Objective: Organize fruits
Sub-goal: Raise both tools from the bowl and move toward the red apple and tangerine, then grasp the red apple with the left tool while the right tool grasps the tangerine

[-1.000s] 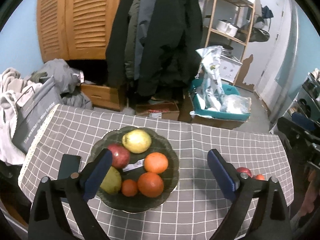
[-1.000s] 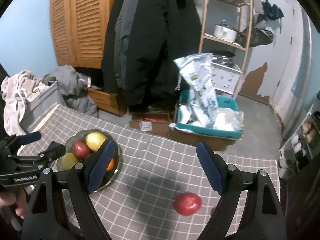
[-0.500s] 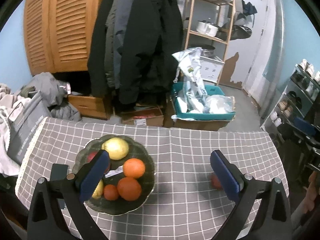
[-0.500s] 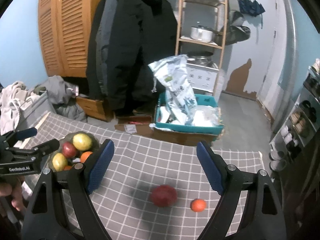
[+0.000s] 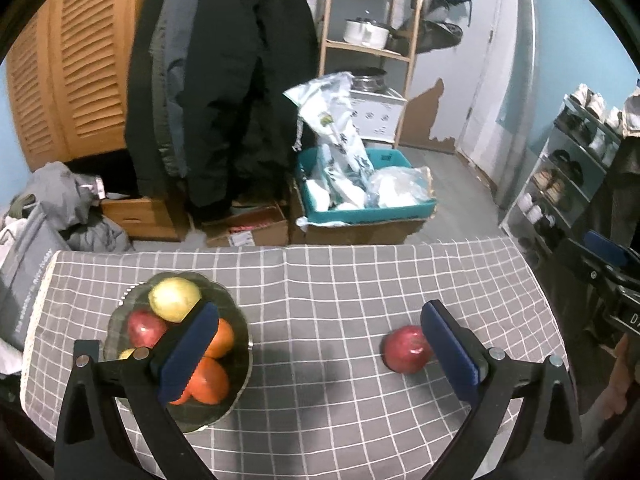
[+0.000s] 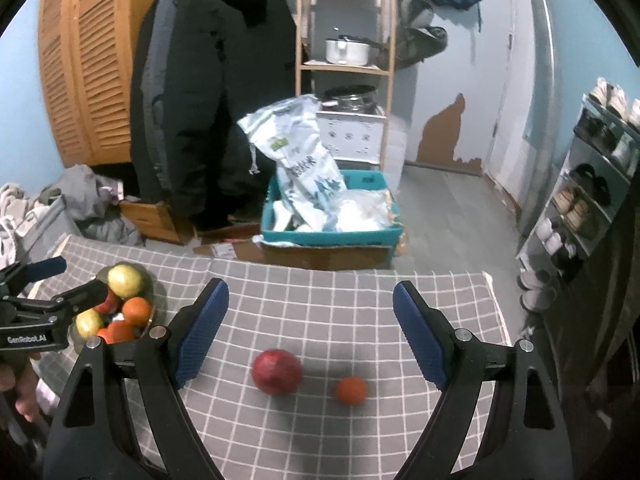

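Left wrist view: left gripper (image 5: 318, 354) over a grey checked tabletop (image 5: 320, 276), jaws spread wide, nothing pinched between them. Red apple (image 5: 406, 348) on the cloth just inside the right-hand blue pad (image 5: 448, 356), partly hidden behind it, not pressed. Dark glass bowl (image 5: 236, 320) under and behind the left-hand pad, well apart from the apple. In the bowl: yellow-green apple (image 5: 174, 299) at the back, second red apple (image 5: 145, 328) beside it, oranges (image 5: 220, 338) toward the front, partly covered by the pad. At the far right edge, part of the right gripper (image 5: 612, 264) and a hand (image 5: 622, 380) gripping its handle.

Right wrist view: right gripper (image 6: 310, 338) also above the tabletop (image 6: 320, 292), jaws spread wide and empty. Red apple (image 6: 277, 371) lying between the two pads, a little nearer the left one, touching neither. Small orange (image 6: 351, 390) just beside the apple on its right, also within the gap, apart from both pads. Bowl (image 6: 151, 292) of fruit far off to the left, outside the jaws, with the left gripper (image 6: 68, 280) reaching in front of it, jaws open. A hand (image 6: 18, 388) on its handle at the left edge.

Beyond the tabletop: dark coats (image 6: 216, 100) hanging, a teal bin (image 6: 332, 232) with bags, a wooden shelf (image 6: 344, 68) with pots.
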The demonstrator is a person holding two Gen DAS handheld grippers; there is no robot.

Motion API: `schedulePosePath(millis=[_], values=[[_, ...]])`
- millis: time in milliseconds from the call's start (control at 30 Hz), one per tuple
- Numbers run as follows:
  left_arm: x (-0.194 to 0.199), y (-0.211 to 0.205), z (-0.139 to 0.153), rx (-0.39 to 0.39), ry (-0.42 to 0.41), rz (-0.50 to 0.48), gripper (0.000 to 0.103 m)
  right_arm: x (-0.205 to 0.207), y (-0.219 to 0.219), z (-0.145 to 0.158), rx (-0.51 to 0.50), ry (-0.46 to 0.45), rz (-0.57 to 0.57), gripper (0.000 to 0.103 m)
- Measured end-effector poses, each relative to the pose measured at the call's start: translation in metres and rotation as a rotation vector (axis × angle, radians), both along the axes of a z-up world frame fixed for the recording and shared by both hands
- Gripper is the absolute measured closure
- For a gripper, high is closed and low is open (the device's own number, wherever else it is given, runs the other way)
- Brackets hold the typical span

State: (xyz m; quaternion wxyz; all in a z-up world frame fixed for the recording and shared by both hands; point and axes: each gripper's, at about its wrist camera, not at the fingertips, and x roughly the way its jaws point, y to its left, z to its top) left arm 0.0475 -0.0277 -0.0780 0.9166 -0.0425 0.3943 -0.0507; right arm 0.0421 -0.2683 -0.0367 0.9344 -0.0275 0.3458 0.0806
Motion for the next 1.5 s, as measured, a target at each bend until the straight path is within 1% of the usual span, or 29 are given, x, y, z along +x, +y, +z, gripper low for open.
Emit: schedulePosePath(millis=[133, 267, 400, 733, 1000, 1167, 1300, 1400, 1500], values=[[0.007, -0.013, -0.009, -0.003, 0.031, -0.017, 0.001, 0.002, -0.012, -0.01, 0.0, 0.023, -0.016, 0.018], [0.014, -0.025, -0.023, 0.019, 0.058, -0.031, 0.001, 0.007, -0.019, -0.026, -0.011, 0.061, -0.026, 0.018], [0.022, -0.037, -0.039, 0.043, 0.085, -0.043, 0.001, 0.018, -0.028, -0.056, -0.017, 0.139, -0.044, 0.018], [0.04, -0.064, -0.082, 0.077, 0.168, -0.071, 0.001, 0.037, -0.044, -0.116, -0.009, 0.3, -0.083, 0.018], [0.051, -0.08, -0.114, 0.082, 0.234, -0.095, 0.001, 0.05, -0.049, -0.169, -0.029, 0.427, -0.089, 0.019], [0.057, -0.088, -0.136, 0.079, 0.279, -0.102, 0.001, 0.056, -0.048, -0.2, -0.027, 0.5, -0.09, 0.027], [0.061, -0.092, -0.148, 0.069, 0.305, -0.105, 0.001, 0.058, -0.048, -0.22, -0.015, 0.546, -0.087, 0.028], [0.063, -0.097, -0.155, 0.071, 0.318, -0.112, 0.001, 0.058, -0.048, -0.232, -0.014, 0.577, -0.085, 0.033], [0.063, -0.103, -0.159, 0.08, 0.323, -0.127, 0.001, 0.057, -0.048, -0.241, -0.012, 0.597, -0.082, 0.043]])
